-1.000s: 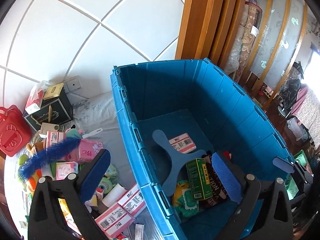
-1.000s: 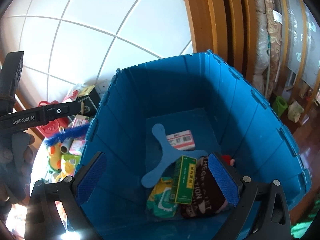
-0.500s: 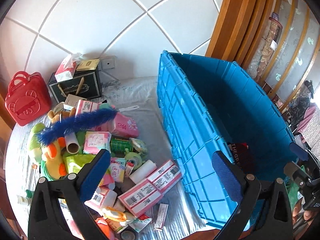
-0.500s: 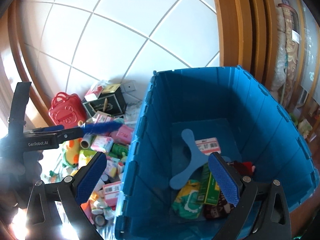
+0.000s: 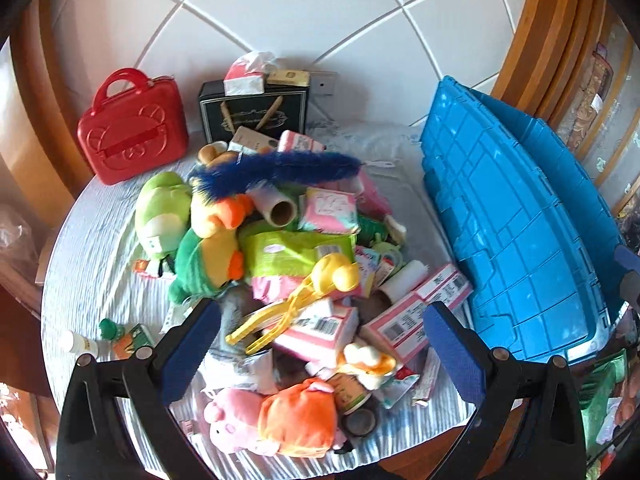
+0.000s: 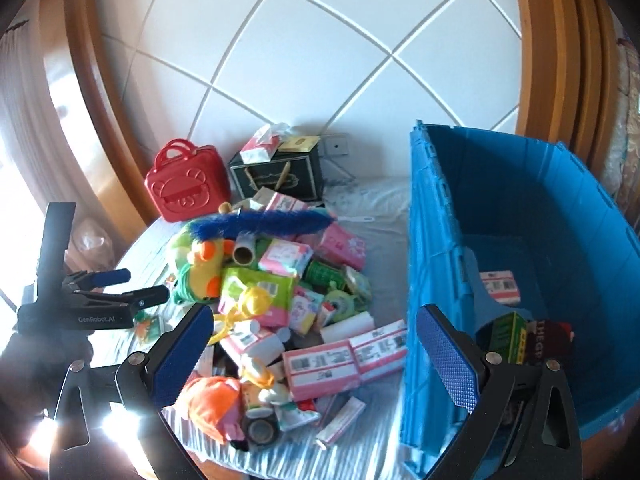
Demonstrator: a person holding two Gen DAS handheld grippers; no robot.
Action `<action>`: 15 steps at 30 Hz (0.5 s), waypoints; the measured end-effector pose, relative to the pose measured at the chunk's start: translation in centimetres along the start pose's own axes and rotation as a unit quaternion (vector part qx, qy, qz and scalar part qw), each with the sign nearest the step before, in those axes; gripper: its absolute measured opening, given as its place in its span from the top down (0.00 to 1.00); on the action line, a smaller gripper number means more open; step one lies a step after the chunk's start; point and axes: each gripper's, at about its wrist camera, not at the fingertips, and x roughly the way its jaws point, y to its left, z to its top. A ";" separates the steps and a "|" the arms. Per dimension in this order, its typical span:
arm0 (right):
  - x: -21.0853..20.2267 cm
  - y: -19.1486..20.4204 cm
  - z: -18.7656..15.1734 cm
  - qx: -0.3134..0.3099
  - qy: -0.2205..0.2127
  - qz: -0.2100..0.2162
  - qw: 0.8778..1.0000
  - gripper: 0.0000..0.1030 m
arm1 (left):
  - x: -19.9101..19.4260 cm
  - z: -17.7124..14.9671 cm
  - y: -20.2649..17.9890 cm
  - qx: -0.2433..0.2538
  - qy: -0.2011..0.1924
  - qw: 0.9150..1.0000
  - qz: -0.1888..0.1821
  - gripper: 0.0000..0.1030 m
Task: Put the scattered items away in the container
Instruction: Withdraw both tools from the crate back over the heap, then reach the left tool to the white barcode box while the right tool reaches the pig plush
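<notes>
Hovering empty with jaws wide apart, left tool (image 5: 320, 344) marked "GenRobot.AI" and right tool (image 6: 316, 348) face the toy pile (image 5: 280, 248) beside the blue container (image 6: 560, 216).

Blue container (image 6: 440, 240): ribbed moulded plastic, slight sheen; red case (image 5: 134, 128): glossy hard plastic; duster (image 5: 276, 168): fuzzy blue fibre; green toy (image 5: 162, 210) and orange toy (image 5: 298, 418): matt plush; pink boxes (image 6: 344, 358): printed card; tablecloth (image 5: 92, 264): ribbed pale cloth; wall (image 6: 320, 40): smooth glossy tile.
</notes>
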 end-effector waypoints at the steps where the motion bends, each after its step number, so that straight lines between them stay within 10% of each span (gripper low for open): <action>1: 0.4 0.9 -0.2 -0.004 0.004 0.004 1.000 0.00 | 0.0 -0.7 1.3 -0.007 0.005 1.000 0.006 0.00; 15: 6.1 10.7 -2.5 -0.051 0.063 0.033 0.996 0.00 | 3.1 -9.4 15.2 -0.087 0.070 0.992 0.065 0.00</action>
